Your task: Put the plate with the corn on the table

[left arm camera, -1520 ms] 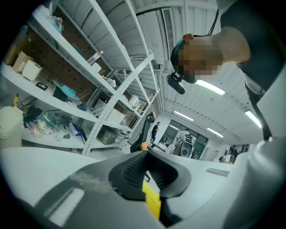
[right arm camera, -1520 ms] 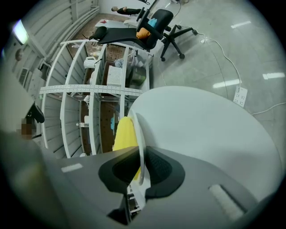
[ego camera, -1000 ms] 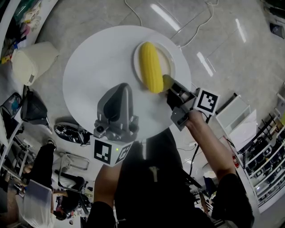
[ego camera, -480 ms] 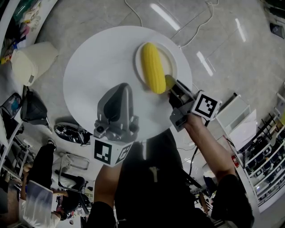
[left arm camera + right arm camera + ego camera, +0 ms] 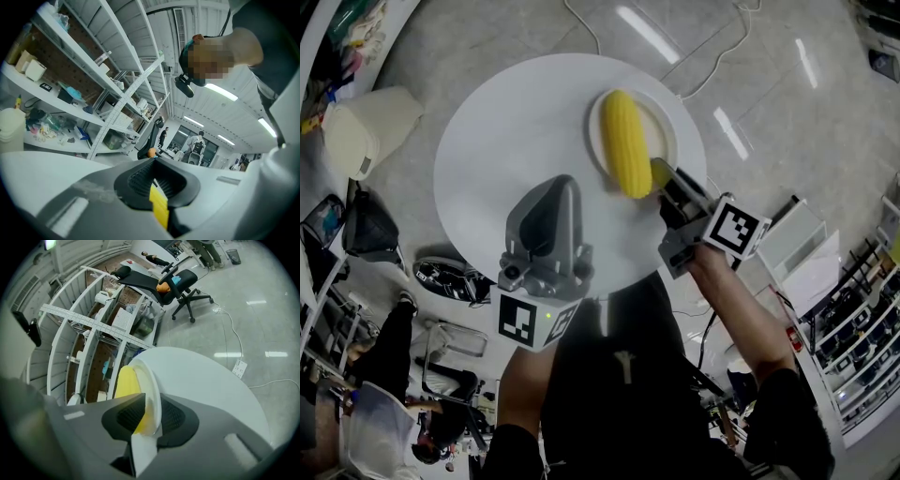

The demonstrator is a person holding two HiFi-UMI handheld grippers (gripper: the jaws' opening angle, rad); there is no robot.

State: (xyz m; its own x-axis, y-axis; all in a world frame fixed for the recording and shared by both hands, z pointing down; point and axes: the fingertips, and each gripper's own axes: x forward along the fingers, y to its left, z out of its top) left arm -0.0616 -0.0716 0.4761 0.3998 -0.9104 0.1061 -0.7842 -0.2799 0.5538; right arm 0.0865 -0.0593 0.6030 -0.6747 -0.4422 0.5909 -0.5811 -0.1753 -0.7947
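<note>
The plate [image 5: 664, 120] with the corn [image 5: 625, 142] sits on the white counter [image 5: 511, 136]. The right gripper [image 5: 662, 176] has its jaws loose around the plate's rim, having just been opening. The left gripper [image 5: 563, 184] has its jaws together, empty.

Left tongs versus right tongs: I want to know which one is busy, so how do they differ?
The left tongs have their jaws together on nothing. The right tongs have just been opening, with the plate rim between their jaws. The left tongs face the shelving, while the right tongs tilt down at the corn on the plate, which rests on the table. Both share the same grey design.
</note>
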